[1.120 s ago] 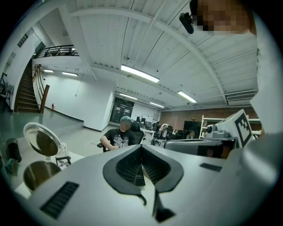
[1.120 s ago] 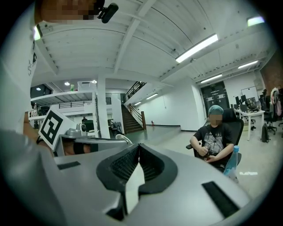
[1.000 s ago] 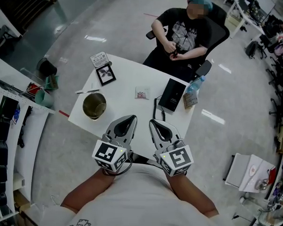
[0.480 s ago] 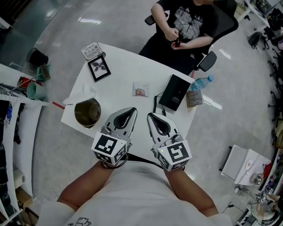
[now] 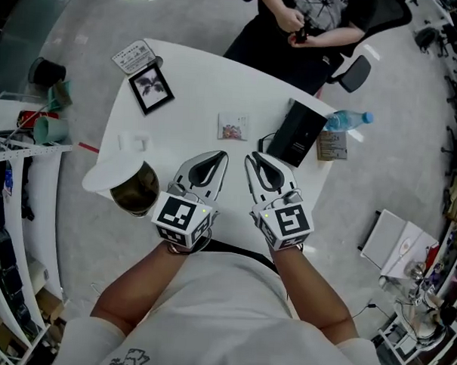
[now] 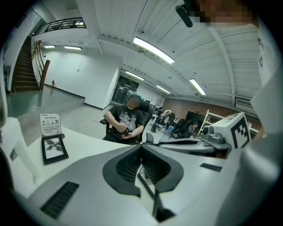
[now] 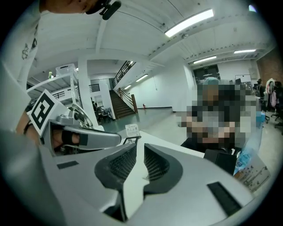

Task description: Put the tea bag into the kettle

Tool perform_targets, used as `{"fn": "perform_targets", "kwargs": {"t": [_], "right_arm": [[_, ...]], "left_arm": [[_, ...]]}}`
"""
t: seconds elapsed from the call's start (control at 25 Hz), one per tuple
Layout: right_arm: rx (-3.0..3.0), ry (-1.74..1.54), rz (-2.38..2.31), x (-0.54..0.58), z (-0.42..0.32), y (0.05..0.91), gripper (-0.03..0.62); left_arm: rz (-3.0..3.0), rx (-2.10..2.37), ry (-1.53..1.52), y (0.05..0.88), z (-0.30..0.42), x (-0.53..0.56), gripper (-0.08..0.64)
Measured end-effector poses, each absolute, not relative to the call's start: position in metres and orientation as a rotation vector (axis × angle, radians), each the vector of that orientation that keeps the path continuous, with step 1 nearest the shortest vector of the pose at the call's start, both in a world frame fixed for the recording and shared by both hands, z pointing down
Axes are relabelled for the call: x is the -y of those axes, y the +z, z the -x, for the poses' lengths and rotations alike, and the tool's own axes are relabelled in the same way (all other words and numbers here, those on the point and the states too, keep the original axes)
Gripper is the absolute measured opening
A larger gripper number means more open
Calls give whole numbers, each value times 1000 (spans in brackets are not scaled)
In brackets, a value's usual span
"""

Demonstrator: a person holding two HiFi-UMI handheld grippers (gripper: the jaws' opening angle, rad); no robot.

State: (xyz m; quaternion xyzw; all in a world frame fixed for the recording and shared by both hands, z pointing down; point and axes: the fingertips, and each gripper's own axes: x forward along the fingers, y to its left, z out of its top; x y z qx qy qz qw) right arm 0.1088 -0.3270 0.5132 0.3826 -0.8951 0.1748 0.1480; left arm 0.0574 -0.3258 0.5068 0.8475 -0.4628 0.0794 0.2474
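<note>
The tea bag (image 5: 232,127), at 12 o'clock, looks light and flimsy: pinch 1 edge. The left hand-held gripper (image 5: 219,156) is pressed together; the right hand-held gripper (image 5: 251,157) has just been opening slightly, empty.

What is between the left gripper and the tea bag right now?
Nothing visible. In the head view the tea bag lies flat on bare table just beyond the tips of the left gripper. The black box sits to its right and the photo frame to its left, both off that line.

table (image 5: 198,90) — smooth, matt | floor (image 5: 84,24) — glossy | bottle (image 5: 349,120): clear plastic
</note>
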Motion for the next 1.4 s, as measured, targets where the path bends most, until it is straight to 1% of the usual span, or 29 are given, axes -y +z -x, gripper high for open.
{"fn": "perform_targets", "kwargs": {"t": [0.08, 0.28, 0.64, 0.72, 0.8, 0.88, 1.08, 1.4], "right_arm": [[2545, 529, -1095, 336, -108, 530, 62], [2487, 528, -1062, 352, -104, 562, 88], [2385, 613, -1009, 386, -90, 641, 161], [2364, 609, -1008, 392, -85, 655, 186], [2331, 595, -1018, 396, -82, 668, 232], [2308, 578, -1022, 401, -80, 679, 261], [2292, 575, -1011, 405, -74, 702, 270], [2167, 441, -937, 398, -67, 722, 282]], "left_arm": [[-2289, 1254, 255, 523, -56, 333, 9], [-2229, 1253, 310, 558, -51, 349, 9], [-2158, 1224, 364, 608, -49, 366, 9], [-2139, 1222, 371, 619, -48, 367, 9], [-2128, 1213, 386, 629, -50, 367, 9], [-2125, 1221, 397, 636, -51, 369, 9], [-2119, 1289, 375, 644, -43, 380, 9], [-2066, 1291, 374, 660, -35, 380, 9]]}}
